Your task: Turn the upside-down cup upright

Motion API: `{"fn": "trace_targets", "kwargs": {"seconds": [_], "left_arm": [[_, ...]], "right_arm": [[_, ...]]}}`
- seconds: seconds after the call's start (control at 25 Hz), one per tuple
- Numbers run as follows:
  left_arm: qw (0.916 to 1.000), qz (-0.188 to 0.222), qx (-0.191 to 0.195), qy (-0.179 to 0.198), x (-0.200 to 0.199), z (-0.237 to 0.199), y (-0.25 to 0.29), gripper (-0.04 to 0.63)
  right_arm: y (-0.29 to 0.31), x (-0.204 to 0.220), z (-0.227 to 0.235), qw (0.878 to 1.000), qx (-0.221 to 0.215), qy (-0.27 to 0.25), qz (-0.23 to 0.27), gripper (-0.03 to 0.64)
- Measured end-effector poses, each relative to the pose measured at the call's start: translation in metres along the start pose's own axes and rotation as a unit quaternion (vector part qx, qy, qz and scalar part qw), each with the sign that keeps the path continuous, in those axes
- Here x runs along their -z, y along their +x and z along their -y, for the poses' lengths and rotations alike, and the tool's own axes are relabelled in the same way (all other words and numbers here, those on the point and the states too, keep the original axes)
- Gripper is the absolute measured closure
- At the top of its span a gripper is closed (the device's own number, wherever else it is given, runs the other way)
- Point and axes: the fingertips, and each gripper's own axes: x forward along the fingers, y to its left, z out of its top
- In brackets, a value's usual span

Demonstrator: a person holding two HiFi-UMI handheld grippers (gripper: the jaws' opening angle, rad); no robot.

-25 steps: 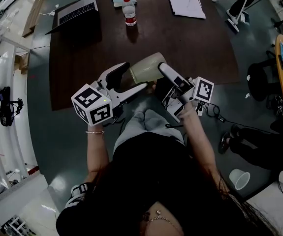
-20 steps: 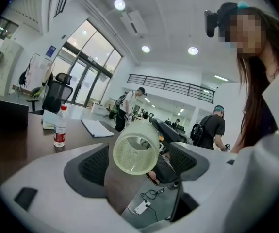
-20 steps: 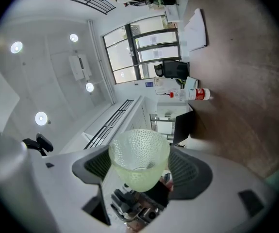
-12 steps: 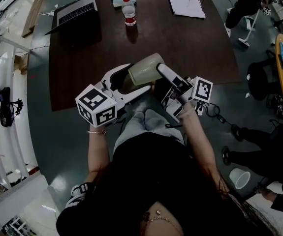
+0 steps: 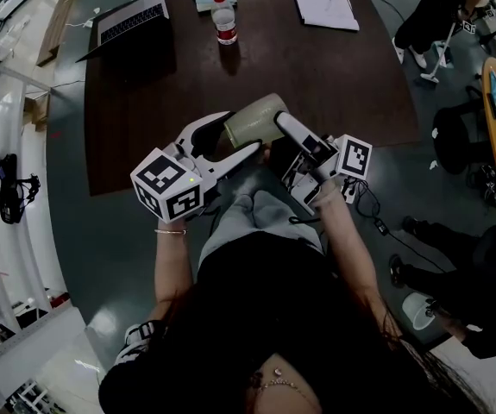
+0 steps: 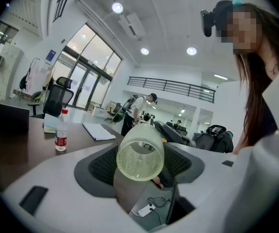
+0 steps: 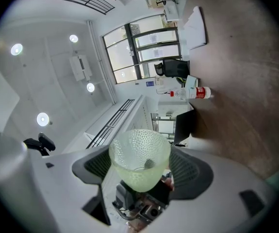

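We see the cup (image 5: 254, 119) sideways in the air, its base clamped in the right gripper (image 5: 273, 134). The left gripper (image 5: 241, 133) has just been closing and its jaws press on the rim.

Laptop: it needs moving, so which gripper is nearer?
Left. The left gripper is down-right of the laptop in the head view; its jaws have just been closing with the cup between them. The right gripper is farther right, gripping that cup.

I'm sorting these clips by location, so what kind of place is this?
Probably an open-plan office or lab workspace: a dark table carries a laptop and a water bottle, and an office chair stands before tall glass windows.
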Motion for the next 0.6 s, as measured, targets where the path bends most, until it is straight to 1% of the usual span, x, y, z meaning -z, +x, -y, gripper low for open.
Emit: {"fn": "trace_targets", "kwargs": {"seconds": [0.2, 0.4, 0.6], "left_arm": [[1.0, -0.002, 0.0, 0.0, 0.002, -0.001, 0.001, 0.295], [0.9999, -0.002, -0.005, -0.014, 0.002, -0.003, 0.003, 0.295], [0.9997, -0.015, -0.016, -0.009, 0.005, -0.01, 0.004, 0.295]], "right_arm": [[-0.001, 0.0, 0.002, 1.0, -0.004, 0.0, -0.001, 0.247], [-0.004, -0.002, 0.004, 1.0, -0.005, -0.001, 0.002, 0.247], [-0.009, -0.006, 0.011, 1.0, 0.005, -0.005, 0.009, 0.247]]}}
